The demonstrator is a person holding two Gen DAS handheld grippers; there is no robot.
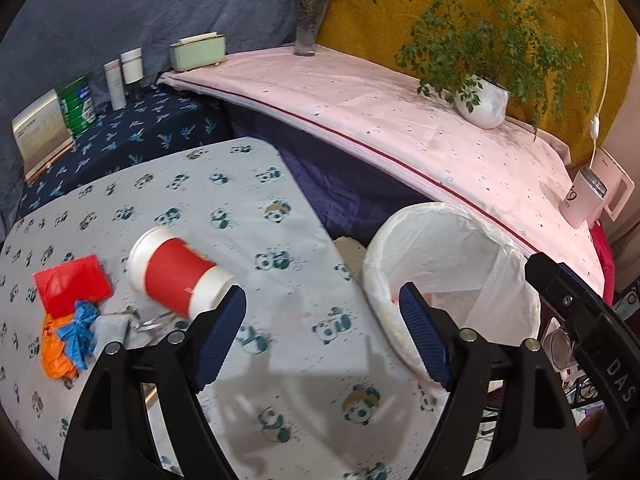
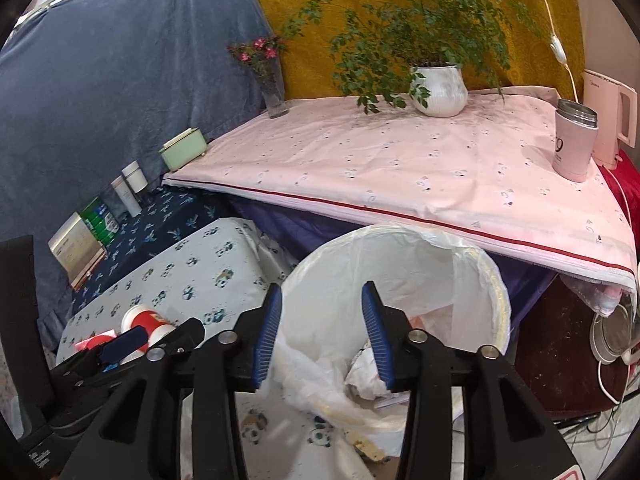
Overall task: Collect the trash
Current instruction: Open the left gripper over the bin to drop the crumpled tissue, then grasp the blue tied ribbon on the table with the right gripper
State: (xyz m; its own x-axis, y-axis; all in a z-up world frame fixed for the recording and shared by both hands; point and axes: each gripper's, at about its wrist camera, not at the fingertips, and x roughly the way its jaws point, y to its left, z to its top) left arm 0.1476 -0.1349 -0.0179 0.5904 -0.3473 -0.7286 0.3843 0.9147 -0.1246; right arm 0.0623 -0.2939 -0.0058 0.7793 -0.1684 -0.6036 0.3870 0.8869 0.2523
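A red-and-white paper cup [image 1: 176,276] lies on its side on the panda-print table [image 1: 288,240]. Left of it are a red wrapper [image 1: 72,288] and crumpled orange and blue plastic [image 1: 68,340]. My left gripper [image 1: 324,320] is open and empty, its left fingertip [image 1: 234,304] close to the cup's base. A bin lined with a white bag [image 1: 440,210] stands off the table's right edge. In the right wrist view my right gripper [image 2: 322,332] stands open and empty above the bin [image 2: 400,232], which holds crumpled white paper [image 2: 362,374]. The cup [image 2: 144,320] shows behind the left gripper.
A higher table with a pink cloth [image 2: 400,168] sits behind the bin, carrying a potted plant [image 2: 440,88], a flower vase [image 2: 274,96], a flask [image 2: 574,144] and a kettle [image 2: 608,112]. A navy shelf [image 1: 132,136] at left holds tins, bottles and a green box [image 1: 196,52].
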